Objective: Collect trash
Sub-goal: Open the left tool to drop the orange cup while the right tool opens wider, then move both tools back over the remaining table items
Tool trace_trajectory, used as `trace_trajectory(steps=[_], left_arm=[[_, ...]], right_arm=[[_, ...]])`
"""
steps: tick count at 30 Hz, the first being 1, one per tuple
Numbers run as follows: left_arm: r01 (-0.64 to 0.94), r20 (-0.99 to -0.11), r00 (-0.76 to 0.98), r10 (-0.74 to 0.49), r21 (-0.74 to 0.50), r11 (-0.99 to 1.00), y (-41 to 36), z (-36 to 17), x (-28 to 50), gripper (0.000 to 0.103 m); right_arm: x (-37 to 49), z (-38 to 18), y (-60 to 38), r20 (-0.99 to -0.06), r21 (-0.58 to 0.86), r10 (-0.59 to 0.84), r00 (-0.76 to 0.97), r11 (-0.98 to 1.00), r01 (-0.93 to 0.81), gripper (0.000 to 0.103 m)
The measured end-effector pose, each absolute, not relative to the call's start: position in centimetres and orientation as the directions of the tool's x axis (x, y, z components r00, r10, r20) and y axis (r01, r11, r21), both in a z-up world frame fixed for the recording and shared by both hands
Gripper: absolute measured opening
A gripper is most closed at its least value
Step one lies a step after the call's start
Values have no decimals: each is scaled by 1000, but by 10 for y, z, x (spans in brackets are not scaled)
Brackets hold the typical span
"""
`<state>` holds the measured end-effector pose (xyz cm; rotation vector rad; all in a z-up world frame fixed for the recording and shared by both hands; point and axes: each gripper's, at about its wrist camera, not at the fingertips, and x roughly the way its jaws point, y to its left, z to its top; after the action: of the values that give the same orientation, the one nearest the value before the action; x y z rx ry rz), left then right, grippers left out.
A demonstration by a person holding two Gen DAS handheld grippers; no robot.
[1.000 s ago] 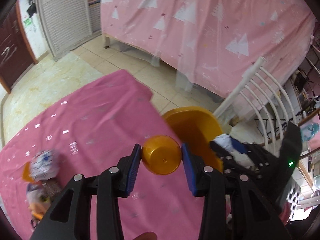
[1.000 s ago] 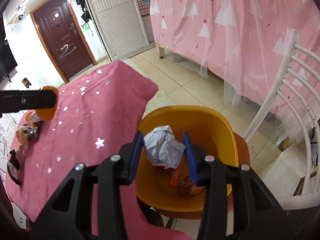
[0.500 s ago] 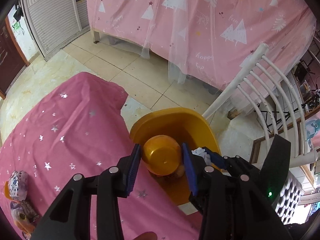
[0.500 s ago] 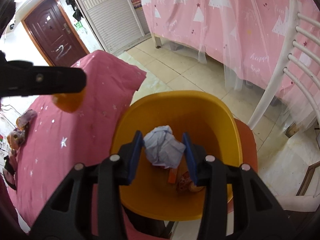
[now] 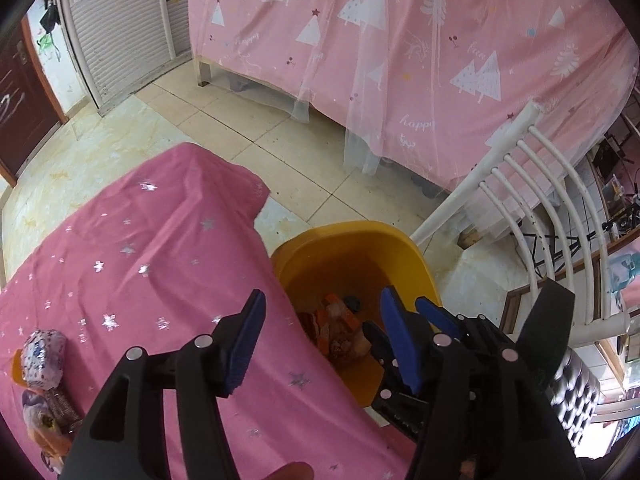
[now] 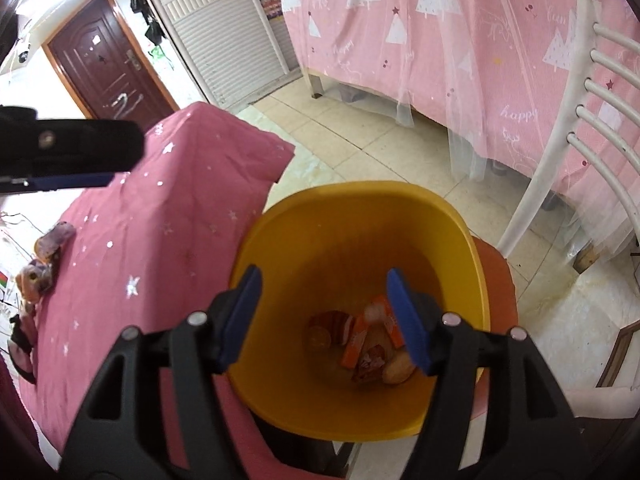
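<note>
both grippers over the yellow bin [image 6: 360, 216], release step of trash collection. the right gripper [image 6: 328, 316] points down into the bin mouth; its jaws are opening, blue pads well apart, nothing between them. through the gap, at the bin floor, lies a heap of wrappers [image 6: 368, 344] in orange, red and white. the left gripper [image 5: 322, 340] hangs over the seam between the bin [image 5: 348, 240] and the pink starred tablecloth [image 5: 140, 248]; its jaws are likewise opening and empty, the wrappers [image 5: 332, 332] visible beyond them inside the bin. in the left wrist view the right gripper [image 5: 424, 332] sits at 4 o'clock, just beside the left one; in the right wrist view one finger of the left gripper [image 6: 68, 152] crosses the frame at 9 o'clock.

remaining trash stays on the tablecloth: a crumpled white patterned ball [image 5: 44, 356] and crinkled packets [image 5: 44, 420] at 8 o'clock in the left wrist view, the same cluster [image 6: 44, 260] at 9 o'clock in the right wrist view, well apart from the bin. a white chair [image 5: 532, 200] stands at 2 o'clock, beside a pink curtain [image 5: 400, 40].

judged step: drop-off ending. the next move calls for lifting both grippers clear of the rim, swinging back over the cloth toward the cluster, and closing on one light, crushable piece per gripper.
</note>
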<state>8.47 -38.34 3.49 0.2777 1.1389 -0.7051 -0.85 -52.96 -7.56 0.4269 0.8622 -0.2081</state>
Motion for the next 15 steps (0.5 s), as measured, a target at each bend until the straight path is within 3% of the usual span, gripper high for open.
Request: trace_trajectory(steps=[15], left_arm=[[582, -864, 359, -354, -89, 808, -282, 82, 114, 58]], right_arm=[[14, -19, -485, -715, 239, -31, 698, 928, 286, 63]])
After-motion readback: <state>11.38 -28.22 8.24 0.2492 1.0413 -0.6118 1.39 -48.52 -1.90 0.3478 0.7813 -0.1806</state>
